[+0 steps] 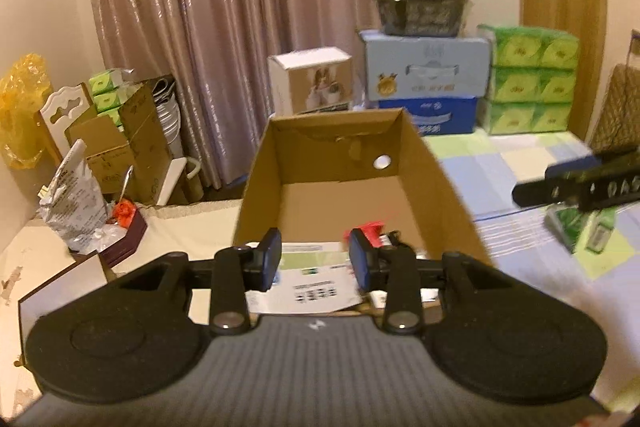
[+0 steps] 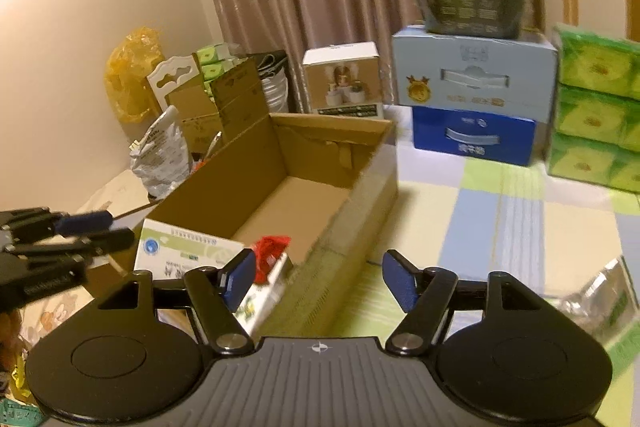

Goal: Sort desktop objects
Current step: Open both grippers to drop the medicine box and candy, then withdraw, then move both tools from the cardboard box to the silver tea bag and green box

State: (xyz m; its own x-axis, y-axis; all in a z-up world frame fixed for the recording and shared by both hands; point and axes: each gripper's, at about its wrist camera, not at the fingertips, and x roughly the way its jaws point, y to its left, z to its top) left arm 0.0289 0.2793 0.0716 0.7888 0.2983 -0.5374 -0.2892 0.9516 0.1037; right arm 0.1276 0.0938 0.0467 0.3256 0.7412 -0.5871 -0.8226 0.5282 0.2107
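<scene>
White-green packet (image 1: 316, 277) lies flat — in open brown cardboard box (image 1: 440, 195).

Brown cardboard box (image 1: 448, 187) — green tissue packs (image 1: 532, 79) — checked pastel cloth (image 2: 500, 195).

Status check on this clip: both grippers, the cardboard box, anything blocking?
Left gripper narrow, holding nothing. Right gripper open, empty. Cardboard box open-topped; white-green packet and red-topped item at near end. Nothing blocking the box.

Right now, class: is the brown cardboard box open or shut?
Open: the brown cardboard box has no lid, and its inner floor shows.
</scene>
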